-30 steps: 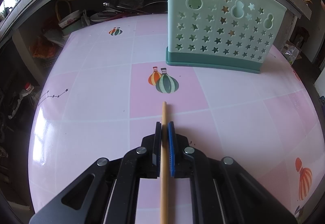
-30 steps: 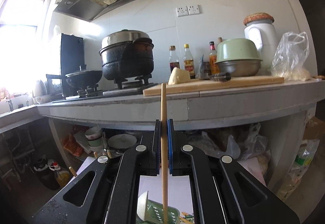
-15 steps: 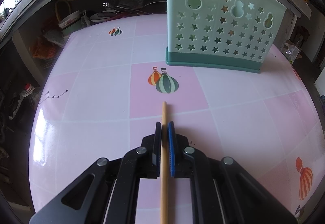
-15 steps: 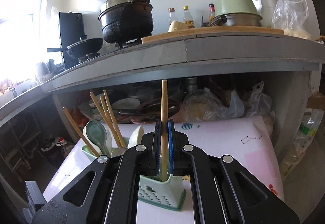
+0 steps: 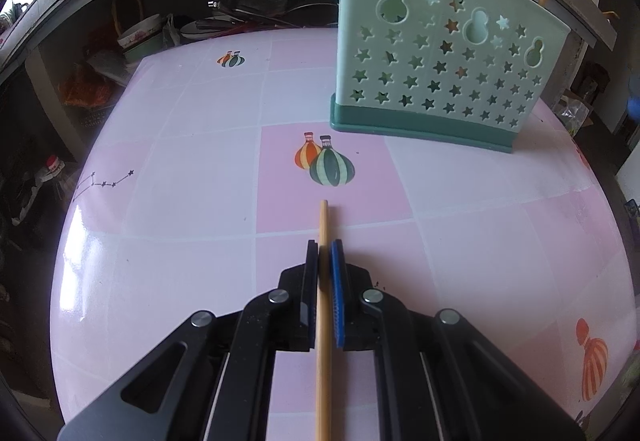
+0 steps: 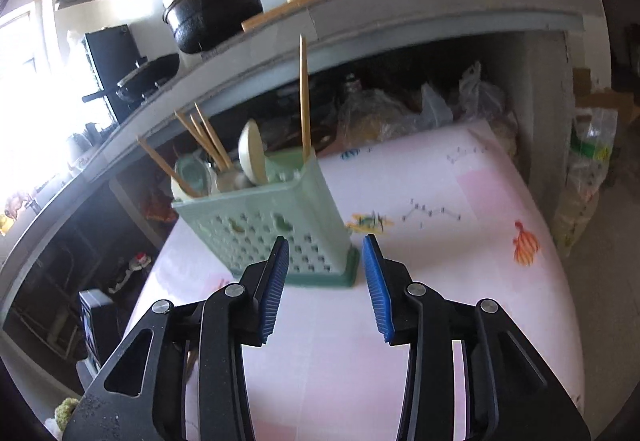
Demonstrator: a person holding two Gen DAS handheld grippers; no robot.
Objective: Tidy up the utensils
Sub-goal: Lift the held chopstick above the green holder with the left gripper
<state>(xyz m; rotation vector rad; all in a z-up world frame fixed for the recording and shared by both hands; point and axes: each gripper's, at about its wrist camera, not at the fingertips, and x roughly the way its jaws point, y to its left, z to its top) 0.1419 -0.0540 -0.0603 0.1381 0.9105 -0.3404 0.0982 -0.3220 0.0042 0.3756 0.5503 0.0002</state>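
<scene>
Left tool (image 5: 325,253) pinches slim round wooden chopstick (image 5: 323,321).

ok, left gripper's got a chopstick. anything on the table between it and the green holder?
Nothing visible. The left gripper is shut on the chopstick, and only bare tablecloth with printed balloons lies ahead of the green holder. The right gripper is open, short of the holder.

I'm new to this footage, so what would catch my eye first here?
The green star-punched utensil holder stands upright on the pink balloon-print table, with chopsticks and spoons sticking out of its top. The left tool is shut on a single chopstick pointing toward the holder, while the right tool hangs open and empty.
</scene>
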